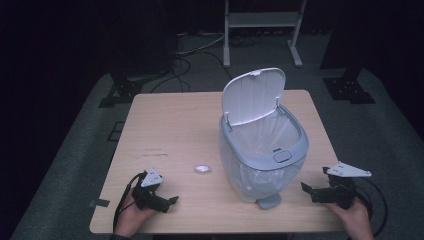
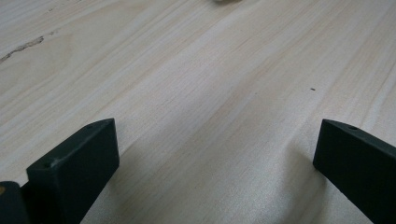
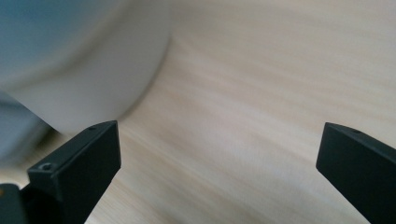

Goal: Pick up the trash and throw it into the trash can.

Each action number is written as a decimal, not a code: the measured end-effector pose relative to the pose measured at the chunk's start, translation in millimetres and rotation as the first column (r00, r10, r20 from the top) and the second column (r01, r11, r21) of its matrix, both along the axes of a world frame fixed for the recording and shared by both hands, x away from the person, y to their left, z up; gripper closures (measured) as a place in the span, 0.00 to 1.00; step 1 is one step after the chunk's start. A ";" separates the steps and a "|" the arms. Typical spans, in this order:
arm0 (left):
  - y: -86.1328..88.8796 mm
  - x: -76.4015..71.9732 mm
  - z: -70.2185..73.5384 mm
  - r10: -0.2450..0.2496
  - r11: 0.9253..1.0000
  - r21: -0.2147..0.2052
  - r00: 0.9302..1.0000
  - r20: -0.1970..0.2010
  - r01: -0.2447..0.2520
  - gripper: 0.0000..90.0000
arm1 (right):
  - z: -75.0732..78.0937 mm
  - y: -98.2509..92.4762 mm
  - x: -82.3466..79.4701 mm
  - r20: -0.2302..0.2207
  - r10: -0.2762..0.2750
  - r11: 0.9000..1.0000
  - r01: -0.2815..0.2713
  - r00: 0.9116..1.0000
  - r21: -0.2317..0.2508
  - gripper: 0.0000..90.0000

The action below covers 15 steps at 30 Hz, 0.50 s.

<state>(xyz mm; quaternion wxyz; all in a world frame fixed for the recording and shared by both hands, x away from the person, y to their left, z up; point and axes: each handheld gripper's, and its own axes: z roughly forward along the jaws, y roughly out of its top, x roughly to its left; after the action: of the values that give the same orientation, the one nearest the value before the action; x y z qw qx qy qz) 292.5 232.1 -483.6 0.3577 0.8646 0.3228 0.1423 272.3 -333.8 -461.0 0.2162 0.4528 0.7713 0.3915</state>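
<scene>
Item: small white scrap [image 1: 202,169] on table [image 1: 165,125], left of open bin [image 1: 262,155] | Left gripper [image 1: 167,201]: spread, empty, scrap just far-right of it, nearer hand | Right gripper [image 1: 307,189]: spread, empty, right of bin.

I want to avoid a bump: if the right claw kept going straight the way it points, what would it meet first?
Probably the bin: the right claw, jaws open and empty, points left at its lower wall, with bare table between. Depth is hard to judge.
</scene>
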 end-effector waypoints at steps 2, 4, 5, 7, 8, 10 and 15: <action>-0.1 0.2 0.0 -0.002 1.000 -0.001 1.000 0.000 0.002 0.00 | -6.8 1.2 2.5 -0.019 -0.001 0.999 0.000 1.000 -0.032 0.00; -0.1 0.4 0.0 -0.006 1.000 -0.001 1.000 0.001 0.006 0.00 | -11.7 1.2 4.6 -0.033 -0.005 0.998 0.003 0.999 -0.061 0.00; -0.2 0.5 0.0 -0.007 1.000 -0.002 1.000 0.001 0.007 0.00 | -13.8 1.1 5.6 -0.036 -0.012 0.998 0.010 0.999 -0.065 0.00; -0.1 0.7 0.0 -0.008 1.000 -0.003 1.000 0.000 0.008 0.00 | -16.4 0.6 7.1 -0.041 -0.020 0.997 0.017 0.999 -0.073 0.00; -0.2 0.7 0.1 -0.008 1.000 -0.003 1.000 -0.001 0.008 0.00 | -17.6 0.4 7.7 -0.041 -0.023 0.997 0.019 0.999 -0.076 0.00; -0.7 1.1 1.1 -0.016 1.000 -0.003 1.000 -0.004 0.016 0.00 | -19.9 0.3 9.0 -0.051 -0.030 0.996 0.025 0.998 -0.081 0.00; -5.7 1.6 4.4 -0.027 1.000 -0.005 1.000 0.000 0.027 0.00 | -27.3 1.8 12.3 -0.084 -0.019 0.995 0.011 0.996 -0.101 0.00</action>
<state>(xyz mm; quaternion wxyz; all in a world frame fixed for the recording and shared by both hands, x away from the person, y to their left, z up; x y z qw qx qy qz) 294.1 226.5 -479.2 0.3617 0.8681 0.3113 0.1368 284.7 -332.0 -488.2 0.2086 0.4633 0.7952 0.3308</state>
